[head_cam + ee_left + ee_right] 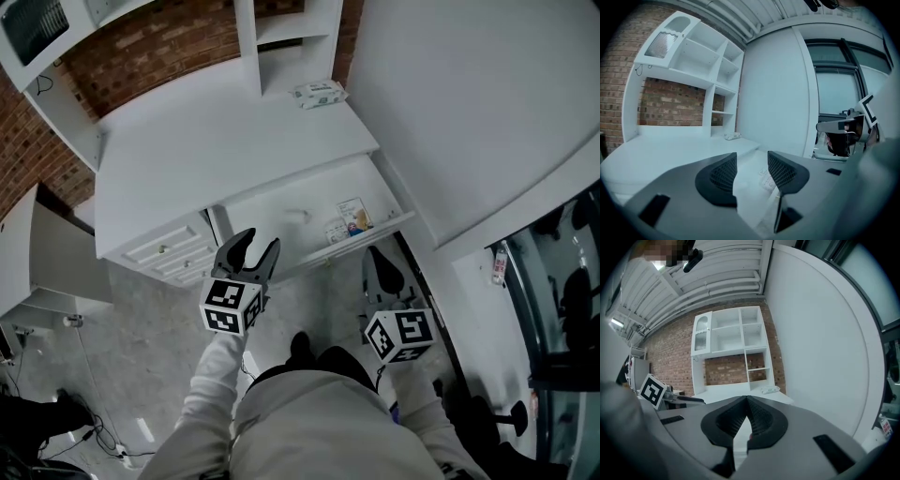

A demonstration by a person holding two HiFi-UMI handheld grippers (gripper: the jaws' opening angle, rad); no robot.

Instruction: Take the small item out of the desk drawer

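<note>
Looking steeply down on a white desk (187, 150) set against a brick wall (159, 42), with its drawer (281, 211) standing open under the desktop. And there, at the right-hand end of that drawer, lying flat on the bottom: the small item (354, 216), a little printed card or packet, with a second, smaller packet (336, 231) just beside it toward the front lip. Too small to read the print. Untouched by either gripper.

Over to the left gripper (255, 251): held at the left end of the drawer, tips over its front edge from this angle, pointing at the desk, fingers spread wide and empty. Same story up close on the left gripper (752, 161) in the left gripper view: ribbed black pads (723, 174) well apart, only the pale drawer bottom and the little printed packets showing through the gap, far beyond the tips. No contact with anything.

Now the right gripper (375, 253): hanging near the drawer's right front corner, short of the small item and apart from it. Seen in the right gripper view, right gripper (746, 398) with fingertips pressed together, closed on nothing.

Elsewhere: a pack of wipes (319, 93) at the back right of the desktop, beside the shelf unit (286, 37). A pedestal of small drawers (169, 251) with knobs under the desk's left side, just left of the left gripper. Marker cubes (230, 307) riding behind both sets of jaws, pale sleeves (214, 375) below them.
</note>
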